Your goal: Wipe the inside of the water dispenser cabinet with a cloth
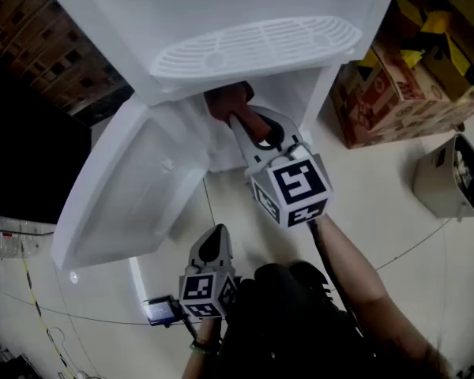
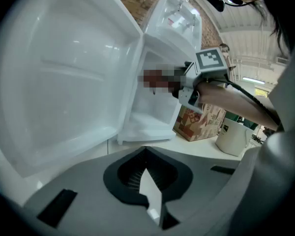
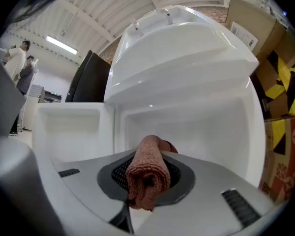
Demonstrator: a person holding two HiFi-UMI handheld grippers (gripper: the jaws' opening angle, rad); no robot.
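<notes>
The white water dispenser stands with its lower cabinet (image 1: 304,93) open and its door (image 1: 134,188) swung out to the left. My right gripper (image 1: 241,118) is shut on a rolled reddish-brown cloth (image 1: 225,101) and reaches into the cabinet mouth. In the right gripper view the cloth (image 3: 148,173) sticks out between the jaws, facing the cabinet's white back wall (image 3: 187,127). My left gripper (image 1: 213,242) hangs lower, in front of the door and apart from it, shut with nothing in it. From the left gripper view (image 2: 146,154) the open door (image 2: 64,82) fills the left side.
Printed cardboard boxes (image 1: 395,85) stand right of the dispenser, with a pale bin (image 1: 450,181) on the floor nearer me. A black cabinet (image 1: 24,148) is at the left. Thin cables run over the floor. The drip tray (image 1: 257,46) overhangs the cabinet.
</notes>
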